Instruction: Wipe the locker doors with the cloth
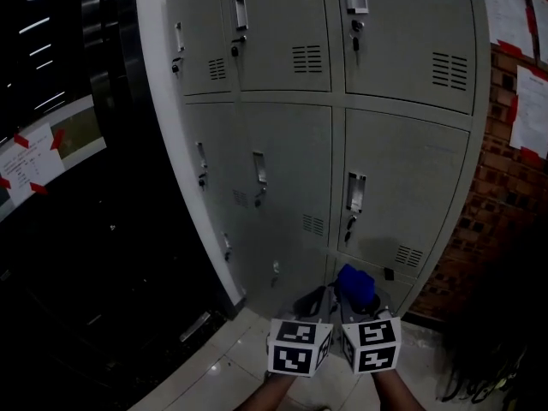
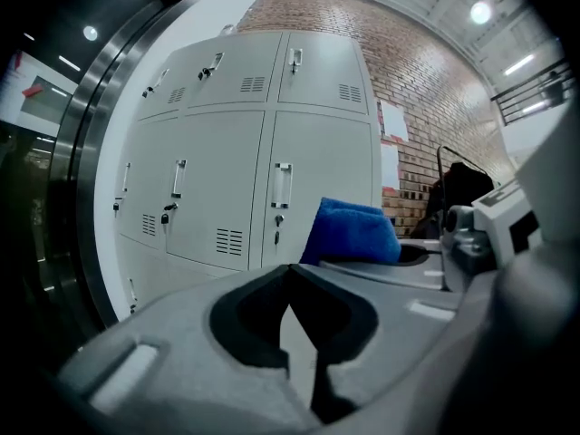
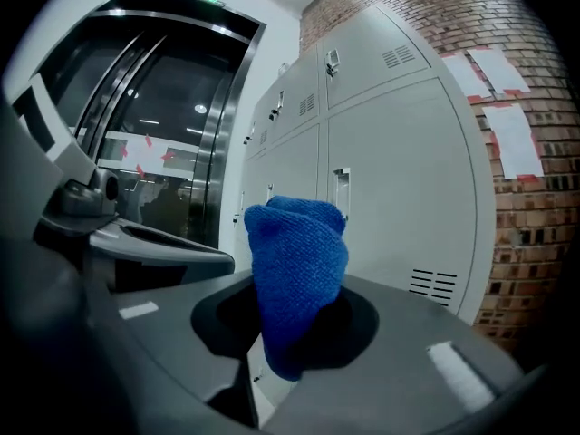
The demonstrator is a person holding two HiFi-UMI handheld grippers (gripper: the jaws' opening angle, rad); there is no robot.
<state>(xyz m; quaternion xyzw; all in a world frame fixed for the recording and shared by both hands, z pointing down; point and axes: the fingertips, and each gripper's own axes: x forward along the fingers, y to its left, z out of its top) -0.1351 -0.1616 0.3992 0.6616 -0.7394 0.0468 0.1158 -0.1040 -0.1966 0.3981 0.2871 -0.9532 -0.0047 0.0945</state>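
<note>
A grey bank of lockers (image 1: 291, 144) fills the head view, with closed doors, handles and vent slots. My right gripper (image 1: 351, 302) is shut on a bunched blue cloth (image 1: 354, 285) that sticks out beyond its jaws, low in front of the bottom locker row and apart from the doors. In the right gripper view the blue cloth (image 3: 297, 279) stands up between the jaws, with the lockers (image 3: 390, 170) behind. My left gripper (image 1: 312, 302) sits just left of the right one, shut and holding nothing. The left gripper view shows the cloth (image 2: 352, 232) at right and the lockers (image 2: 254, 152) ahead.
A brick wall (image 1: 505, 212) with taped paper sheets (image 1: 531, 110) borders the lockers on the right. A dark steel-framed glass doorway (image 1: 103, 75) stands to the left. Pale floor tiles (image 1: 223, 366) lie below. A dark bag or garment (image 2: 462, 188) hangs at the right.
</note>
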